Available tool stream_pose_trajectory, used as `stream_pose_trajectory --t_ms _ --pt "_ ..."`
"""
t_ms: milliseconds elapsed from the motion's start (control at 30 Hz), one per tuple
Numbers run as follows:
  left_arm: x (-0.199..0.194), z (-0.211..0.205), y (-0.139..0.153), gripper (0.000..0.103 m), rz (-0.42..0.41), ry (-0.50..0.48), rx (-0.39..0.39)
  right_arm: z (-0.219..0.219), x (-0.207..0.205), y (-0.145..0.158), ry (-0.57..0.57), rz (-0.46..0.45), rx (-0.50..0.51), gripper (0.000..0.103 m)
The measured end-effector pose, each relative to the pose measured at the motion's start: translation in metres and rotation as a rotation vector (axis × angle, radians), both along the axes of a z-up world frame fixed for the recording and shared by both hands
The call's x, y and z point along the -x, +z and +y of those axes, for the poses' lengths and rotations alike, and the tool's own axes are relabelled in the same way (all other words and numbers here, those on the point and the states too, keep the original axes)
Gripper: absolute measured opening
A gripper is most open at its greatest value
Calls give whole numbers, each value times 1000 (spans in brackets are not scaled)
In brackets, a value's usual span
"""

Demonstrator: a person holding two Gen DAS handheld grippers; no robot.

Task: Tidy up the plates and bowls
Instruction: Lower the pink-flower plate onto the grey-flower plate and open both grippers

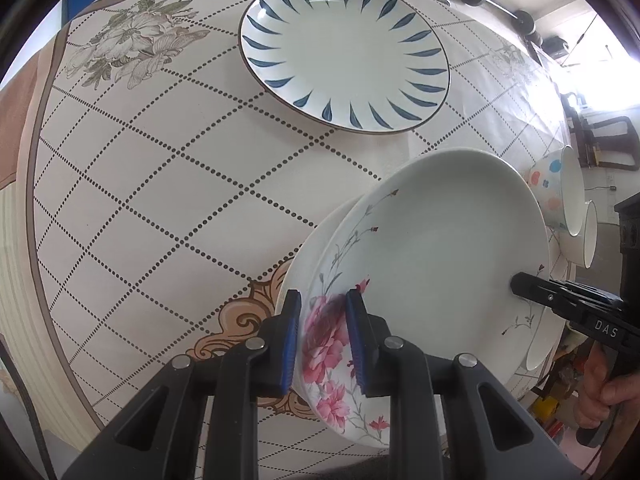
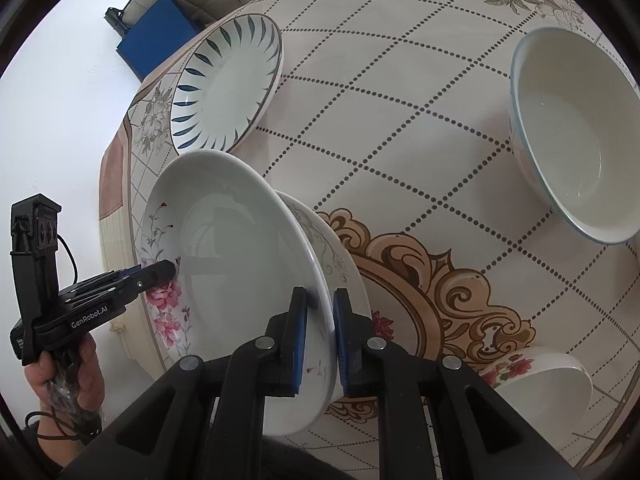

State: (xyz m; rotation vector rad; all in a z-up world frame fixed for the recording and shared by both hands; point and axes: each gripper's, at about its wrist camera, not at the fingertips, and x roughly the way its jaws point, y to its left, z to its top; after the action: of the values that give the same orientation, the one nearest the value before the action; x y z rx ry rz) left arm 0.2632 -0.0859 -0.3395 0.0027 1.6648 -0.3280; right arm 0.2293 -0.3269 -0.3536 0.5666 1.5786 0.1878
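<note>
Fingers [image 1: 294,344] of both grippers (left [image 1: 320,344], right [image 2: 320,344]) pinch opposite rims of the floral plate [image 1: 440,248].

Both grippers — left [image 1: 323,340], right [image 2: 320,336] — clamped, fingers level.

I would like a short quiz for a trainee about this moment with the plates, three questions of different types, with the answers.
1. True or false: both grippers grip the rim of the same floral plate.
2. Which plate lies flat on the table, apart from the grippers? A) the blue-leaf plate B) a plain black plate C) a square plate
3. Fill in: directly under the held plate sits a second ____.

Key: 1 true, the left gripper and the right gripper hold opposite edges. 2 A. 3 plate.
</note>
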Motion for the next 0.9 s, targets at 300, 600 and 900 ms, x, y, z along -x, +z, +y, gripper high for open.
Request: stream_pose_trajectory --t_ms 300,600,900 --pt "16 -4 -18 20 14 -13 -68 3 18 -23 28 42 -2 15" --pt "20 -10 -20 20 -9 -14 -95 6 23 -25 57 41 21 15" --pt "20 4 -18 23 34 56 -63 11 17 -26 50 62 13 18"
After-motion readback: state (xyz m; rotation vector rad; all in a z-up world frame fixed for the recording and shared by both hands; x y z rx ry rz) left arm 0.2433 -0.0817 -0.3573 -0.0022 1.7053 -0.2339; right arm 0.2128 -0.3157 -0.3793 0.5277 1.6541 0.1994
